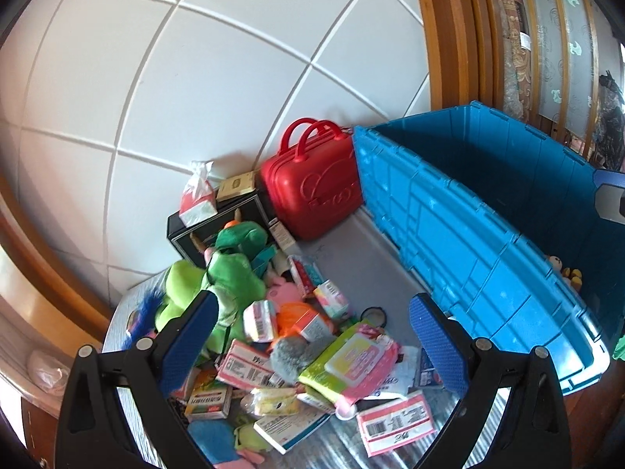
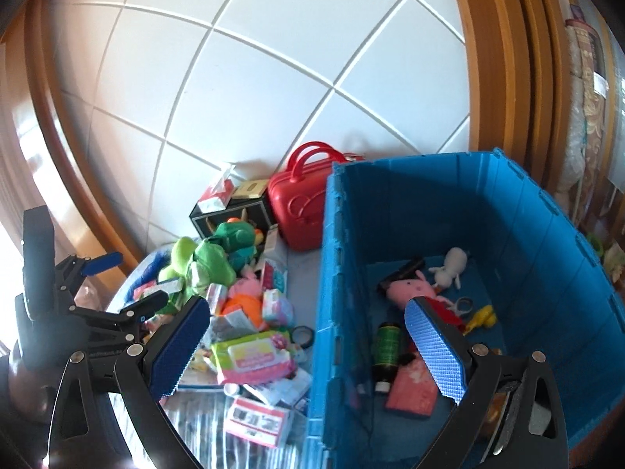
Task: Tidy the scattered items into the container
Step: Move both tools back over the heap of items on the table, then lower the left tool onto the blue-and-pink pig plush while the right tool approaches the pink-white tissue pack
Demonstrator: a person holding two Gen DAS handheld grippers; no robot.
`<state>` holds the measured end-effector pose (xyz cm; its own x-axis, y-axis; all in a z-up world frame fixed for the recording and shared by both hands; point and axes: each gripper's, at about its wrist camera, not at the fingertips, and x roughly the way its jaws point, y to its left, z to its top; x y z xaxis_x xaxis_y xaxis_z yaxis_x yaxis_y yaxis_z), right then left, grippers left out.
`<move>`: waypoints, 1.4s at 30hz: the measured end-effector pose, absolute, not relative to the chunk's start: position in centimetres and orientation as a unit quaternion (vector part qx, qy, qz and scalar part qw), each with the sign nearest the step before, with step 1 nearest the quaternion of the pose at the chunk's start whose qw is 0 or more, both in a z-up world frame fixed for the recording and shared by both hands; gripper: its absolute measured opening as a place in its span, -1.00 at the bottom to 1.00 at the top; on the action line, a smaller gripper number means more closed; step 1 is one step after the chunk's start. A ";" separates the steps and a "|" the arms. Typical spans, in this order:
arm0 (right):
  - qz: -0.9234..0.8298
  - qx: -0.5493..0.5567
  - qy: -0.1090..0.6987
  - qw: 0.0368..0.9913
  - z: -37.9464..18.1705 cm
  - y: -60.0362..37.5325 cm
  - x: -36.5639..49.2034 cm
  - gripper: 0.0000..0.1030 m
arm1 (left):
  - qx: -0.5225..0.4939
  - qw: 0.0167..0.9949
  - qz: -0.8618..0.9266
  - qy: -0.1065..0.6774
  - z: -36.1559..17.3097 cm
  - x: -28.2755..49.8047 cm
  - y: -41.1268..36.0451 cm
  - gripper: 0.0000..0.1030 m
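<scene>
The big blue ribbed plastic crate looks hard, with a slight sheen. The red moulded plastic case beside it is glossy and smooth. The green cloth toy frog is soft plush; the pink plush pig in the crate likewise. The pink-and-green wipes pack has shiny film wrapping. White wall tiles are smooth and satiny. The left claw carries blue, rough-textured pads on matt black plastic fingers. The door frame is varnished wood.
</scene>
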<state>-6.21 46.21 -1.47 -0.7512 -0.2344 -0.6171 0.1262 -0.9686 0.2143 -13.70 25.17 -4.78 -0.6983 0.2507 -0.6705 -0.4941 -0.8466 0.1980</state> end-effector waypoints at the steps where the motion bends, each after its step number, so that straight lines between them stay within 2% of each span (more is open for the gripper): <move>1: -0.930 0.344 -0.079 0.101 -1.8 45.1 -6.2 0.97 | -0.335 0.199 0.903 0.180 -5.1 -13.7 23.6 0.94; 10: -0.912 0.383 -0.050 0.137 -5.2 36.0 -5.7 0.97 | -0.388 0.146 0.896 0.158 -10.1 -12.9 12.4 0.94; 23: -0.875 0.456 -0.023 0.162 -13.8 30.4 -5.4 0.97 | -0.495 0.094 0.852 0.144 -21.8 -9.3 2.2 0.94; 31: -0.843 0.515 -0.005 0.159 -20.5 29.5 -5.4 0.97 | -0.536 0.088 0.829 0.130 -27.8 -8.9 0.9 0.94; 42: -0.825 0.538 0.018 0.173 -24.7 27.9 -5.7 0.97 | -0.544 0.085 0.826 0.122 -31.0 -10.5 1.0 0.94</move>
